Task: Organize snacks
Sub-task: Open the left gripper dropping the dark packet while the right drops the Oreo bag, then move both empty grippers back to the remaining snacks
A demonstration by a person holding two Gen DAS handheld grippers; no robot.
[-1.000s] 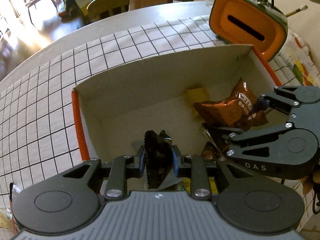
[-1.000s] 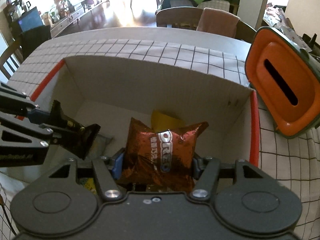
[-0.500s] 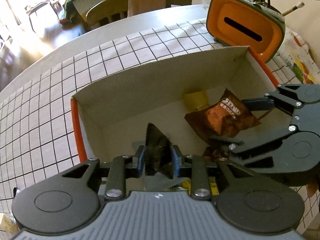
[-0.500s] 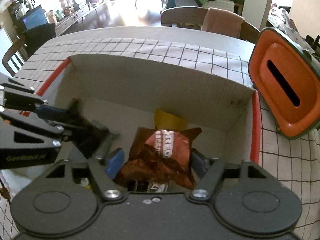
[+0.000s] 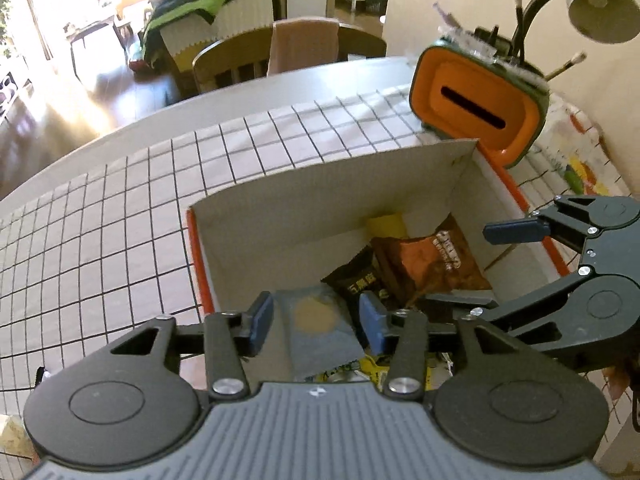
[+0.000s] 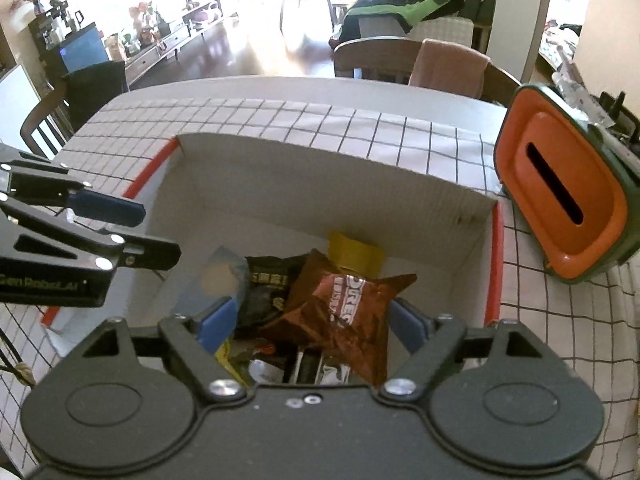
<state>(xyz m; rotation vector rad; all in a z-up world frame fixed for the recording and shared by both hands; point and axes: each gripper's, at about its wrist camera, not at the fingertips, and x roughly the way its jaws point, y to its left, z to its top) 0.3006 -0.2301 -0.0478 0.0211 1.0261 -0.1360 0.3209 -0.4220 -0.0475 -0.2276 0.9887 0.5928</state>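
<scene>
Both grippers hang over an open cardboard box (image 6: 332, 184) with orange-red edges, standing on a grid-patterned tablecloth (image 5: 120, 216).

The left gripper (image 5: 316, 316) has its jaws opening, with nothing pressed between the blue pads (image 5: 260, 316). Below the gap between them lies a grey-blue snack packet (image 5: 320, 332) with a tan round on it, loose in the box. Just past the right pad, a black snack packet (image 5: 356, 280) with pale lettering leans against it, not gripped.

The right gripper (image 6: 308, 320) also has its jaws opening and stands wide. The brown Oreo packet (image 6: 344, 304) lies in the box beneath the gap, nearer the right pad; whether it brushes that pad is hard to tell, but it looks released. Beyond the fingertips a yellow packet (image 6: 354, 254) rests against the far wall of the box. By the left pad sit the black packet and the grey-blue one. More wrappers lie under the fingers, too jumbled to name.

An orange tissue holder (image 6: 560, 196) with a dark slot stands beside the box's right corner
</scene>
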